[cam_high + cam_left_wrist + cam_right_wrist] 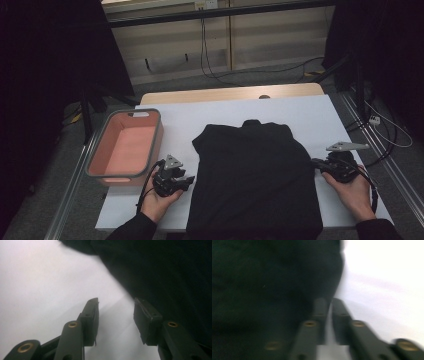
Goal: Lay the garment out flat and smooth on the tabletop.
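Note:
A black garment (255, 175) lies spread flat on the white table cover (310, 112), its collar toward the far side. My left gripper (187, 181) rests on the cover just off the garment's left edge. In the left gripper view it (116, 307) stands open, nothing between the jaws, with the dark cloth (162, 270) ahead and to the right. At the garment's right edge is my right gripper (316, 162). The right gripper view is blurred; the gripper (330, 302) is shut with a thin slit between the jaws, beside the cloth (262, 277).
A pink bin (156, 142) with a grey rim stands at the table's left, close behind my left hand. Bare white cover lies right of the garment and behind it. Cables run across the floor beyond the table.

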`<state>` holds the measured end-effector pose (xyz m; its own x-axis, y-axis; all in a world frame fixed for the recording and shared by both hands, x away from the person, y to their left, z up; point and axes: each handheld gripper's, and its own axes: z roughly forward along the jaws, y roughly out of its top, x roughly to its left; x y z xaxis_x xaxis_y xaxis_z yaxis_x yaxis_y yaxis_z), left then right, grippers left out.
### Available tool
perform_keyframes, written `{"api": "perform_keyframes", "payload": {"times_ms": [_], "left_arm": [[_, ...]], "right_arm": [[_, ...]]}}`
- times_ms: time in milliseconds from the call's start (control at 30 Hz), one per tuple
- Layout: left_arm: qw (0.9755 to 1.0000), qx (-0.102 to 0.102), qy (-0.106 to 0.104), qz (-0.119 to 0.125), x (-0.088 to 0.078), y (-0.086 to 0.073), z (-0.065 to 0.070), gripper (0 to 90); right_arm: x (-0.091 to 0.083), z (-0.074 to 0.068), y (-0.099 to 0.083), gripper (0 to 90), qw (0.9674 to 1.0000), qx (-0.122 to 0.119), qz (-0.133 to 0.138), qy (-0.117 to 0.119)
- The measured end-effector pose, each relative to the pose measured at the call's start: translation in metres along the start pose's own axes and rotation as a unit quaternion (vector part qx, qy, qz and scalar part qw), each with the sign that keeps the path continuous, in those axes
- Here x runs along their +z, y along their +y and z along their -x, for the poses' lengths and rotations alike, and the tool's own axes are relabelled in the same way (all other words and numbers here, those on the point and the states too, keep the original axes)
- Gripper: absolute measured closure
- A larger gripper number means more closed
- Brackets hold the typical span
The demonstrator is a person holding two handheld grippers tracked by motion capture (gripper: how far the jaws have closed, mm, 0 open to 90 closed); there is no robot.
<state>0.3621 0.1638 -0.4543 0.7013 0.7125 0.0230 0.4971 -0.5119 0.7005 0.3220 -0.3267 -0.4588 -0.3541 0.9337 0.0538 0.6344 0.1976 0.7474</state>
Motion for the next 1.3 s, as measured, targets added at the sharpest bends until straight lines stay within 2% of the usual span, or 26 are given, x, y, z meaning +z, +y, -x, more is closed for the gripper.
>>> {"api": "perform_keyframes", "payload": {"times_ms": [67, 133, 167, 200, 300, 433, 533, 633, 733, 767, 800, 933, 1000, 1133, 1200, 1300], "left_arm": [[0.9999, 0.013, -0.005, 0.001, 0.004, 0.001, 0.002, 55.0], [0.9997, 0.016, -0.018, -0.007, 0.01, 0.002, 0.006, 50.5], [0.9996, 0.021, -0.017, -0.007, 0.011, 0.003, 0.007, 47.0], [0.9995, 0.019, -0.025, -0.005, 0.012, 0.004, 0.009, 44.8], [0.9994, 0.022, -0.028, 0.007, 0.012, 0.007, 0.012, 43.0], [0.9986, 0.049, -0.018, 0.004, 0.018, 0.01, 0.02, 45.6], [0.9972, 0.073, -0.016, 0.01, 0.02, 0.011, 0.027, 58.0], [0.997, 0.069, -0.033, 0.005, 0.021, 0.013, 0.027, 68.8], [0.9975, 0.038, -0.059, 0.001, 0.021, 0.014, 0.022, 74.7], [0.9975, 0.03, -0.064, 0.0, 0.021, 0.014, 0.02, 73.8], [0.9968, 0.017, -0.078, 0.001, 0.02, 0.014, 0.019, 73.4], [0.996, 0.021, -0.086, 0.009, 0.014, 0.012, 0.021, 70.5], [0.9965, 0.026, -0.079, 0.009, 0.014, 0.011, 0.024, 67.4], [0.9956, 0.038, -0.086, 0.002, 0.019, 0.012, 0.026, 66.9], [0.9949, 0.036, -0.094, 0.001, 0.019, 0.012, 0.026, 69.5], [0.9938, 0.027, -0.108, -0.006, 0.02, 0.012, 0.027, 81.1]], "right_arm": [[0.002, -0.006, 0.0, 69.2, 0.9999, -0.011, -0.006, -0.007], [0.001, -0.009, 0.002, 63.8, 0.9999, -0.011, 0.001, -0.002], [0.001, -0.01, 0.004, 60.7, 0.9999, -0.011, 0.007, -0.002], [0.0, -0.011, 0.004, 59.7, 0.9999, -0.009, 0.009, -0.001], [0.0, -0.014, 0.005, 57.9, 0.9998, -0.014, 0.011, -0.002], [-0.001, -0.017, 0.006, 56.9, 0.9996, -0.019, 0.02, -0.006], [-0.003, -0.023, 0.007, 56.5, 0.9994, -0.021, 0.026, -0.001], [-0.001, -0.031, 0.009, 57.3, 0.999, -0.031, 0.027, 0.017], [0.002, -0.042, 0.01, 57.2, 0.9981, -0.046, 0.023, 0.033], [0.003, -0.046, 0.011, 57.1, 0.9978, -0.05, 0.021, 0.038], [0.004, -0.048, 0.011, 57.0, 0.9976, -0.051, 0.019, 0.042], [0.006, -0.06, 0.011, 56.1, 0.9959, -0.06, 0.019, 0.066], [0.007, -0.065, 0.01, 55.7, 0.995, -0.063, 0.016, 0.076], [0.014, -0.08, 0.009, 54.3, 0.9927, -0.068, -0.003, 0.099], [0.019, -0.089, 0.008, 53.8, 0.9909, -0.084, -0.016, 0.104], [0.025, -0.1, 0.006, 50.6, 0.9858, -0.105, -0.038, 0.125]]}}
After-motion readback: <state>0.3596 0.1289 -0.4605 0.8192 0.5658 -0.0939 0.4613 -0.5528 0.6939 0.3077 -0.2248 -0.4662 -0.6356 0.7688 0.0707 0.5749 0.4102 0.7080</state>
